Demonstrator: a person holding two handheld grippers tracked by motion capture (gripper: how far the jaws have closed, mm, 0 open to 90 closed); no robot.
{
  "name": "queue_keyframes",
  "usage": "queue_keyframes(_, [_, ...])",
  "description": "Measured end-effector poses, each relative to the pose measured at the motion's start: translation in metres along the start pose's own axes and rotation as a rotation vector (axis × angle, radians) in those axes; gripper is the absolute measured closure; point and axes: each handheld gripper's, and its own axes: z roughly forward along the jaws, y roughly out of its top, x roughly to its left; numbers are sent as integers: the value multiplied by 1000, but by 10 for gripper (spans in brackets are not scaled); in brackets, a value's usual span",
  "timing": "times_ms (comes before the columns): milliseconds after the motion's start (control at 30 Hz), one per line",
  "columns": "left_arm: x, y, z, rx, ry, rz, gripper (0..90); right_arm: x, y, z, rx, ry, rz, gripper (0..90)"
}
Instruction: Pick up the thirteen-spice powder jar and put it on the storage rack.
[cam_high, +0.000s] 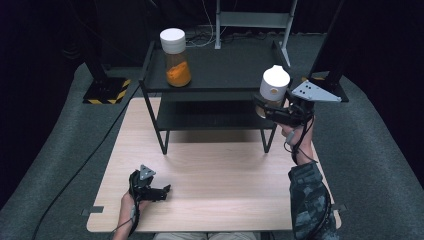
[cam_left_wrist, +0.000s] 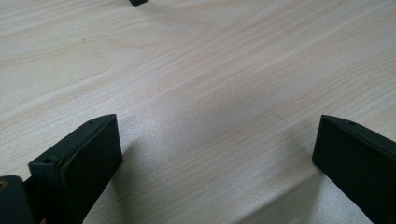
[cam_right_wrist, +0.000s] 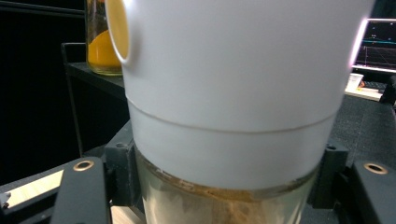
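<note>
A glass jar with a tall white lid (cam_high: 273, 85) hangs in the air by the right end of the black shelf's top level, my right gripper (cam_high: 272, 114) shut on its glass body. Up close in the right gripper view the white lid (cam_right_wrist: 233, 79) rises over the glass, brownish powder below, both jaws pressed against the jar. A second jar with orange powder and a white lid (cam_high: 175, 57) stands on the top shelf at the left; the same orange jar (cam_right_wrist: 100, 42) shows at the upper left there. My left gripper (cam_high: 165, 191) rests open on the table, nothing between its jaws.
The black two-level shelf (cam_high: 220, 70) stands at the table's far edge, its legs on the light wooden table (cam_high: 215, 175). A grey metal frame (cam_high: 255, 20) stands behind it on the grey floor. A yellow-striped base (cam_high: 107, 90) sits at the far left.
</note>
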Motion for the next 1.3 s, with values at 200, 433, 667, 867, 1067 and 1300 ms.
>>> queue_keyframes(200, [0, 0, 0, -1, 0, 1, 7, -1, 4, 0, -6, -2, -1, 297])
queue_keyframes(433, [0, 0, 0, 0, 0, 0, 7, -1, 9, 0, -14, -7, -7, 297])
queue_keyframes(667, [0, 0, 0, -1, 0, 0, 8, -3, 15, 1, -19, -15, -10, 297])
queue_keyframes(867, [0, 0, 0, 0, 0, 0, 8, -4, 21, 1, -24, -21, -11, 297])
queue_keyframes(1067, [0, 0, 0, -1, 0, 1, 8, -4, 26, 2, -30, -28, -16, 297])
queue_keyframes(1300, [0, 0, 0, 0, 0, 0, 8, -5, 35, 5, -38, -31, -22, 297])
